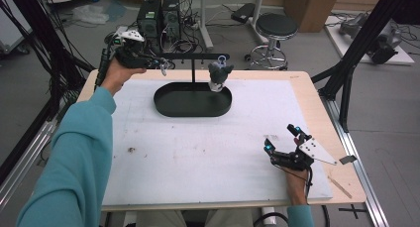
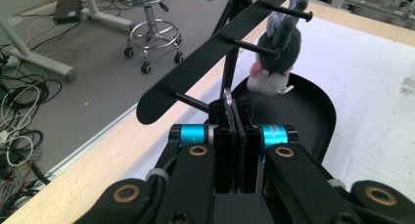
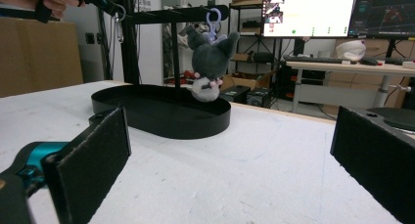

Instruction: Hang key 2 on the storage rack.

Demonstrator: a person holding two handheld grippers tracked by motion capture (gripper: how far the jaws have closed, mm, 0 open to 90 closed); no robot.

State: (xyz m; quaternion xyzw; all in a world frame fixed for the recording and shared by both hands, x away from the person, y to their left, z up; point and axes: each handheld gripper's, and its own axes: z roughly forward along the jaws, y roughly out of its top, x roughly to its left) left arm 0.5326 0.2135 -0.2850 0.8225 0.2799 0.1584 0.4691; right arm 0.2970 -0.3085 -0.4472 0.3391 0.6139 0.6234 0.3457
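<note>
Resting the right tool (image 1: 281, 138) near the front right corner of the tabletop (image 1: 198, 157), jaws spread wide and gripping nothing. Farther back, toward the far left corner, pinching a small metal clip (image 2: 228, 94) in the left tool (image 2: 235, 109), jaws closed tight on it, just at the left end of the rack (image 1: 198, 56) rising from the black tray (image 1: 193, 113). Likely bringing the clip's loop onto the nearest peg (image 2: 191, 100). Doing this well probably means lining the loop up squarely with the peg's tip, sliding along the peg rather than across it, and loosening only once the loop is hanging well on. Beyond, dangling from a peg near the rack's right end over the tray, a grey plush toy (image 1: 219, 74); worth avoiding any knock to the bar.
</note>
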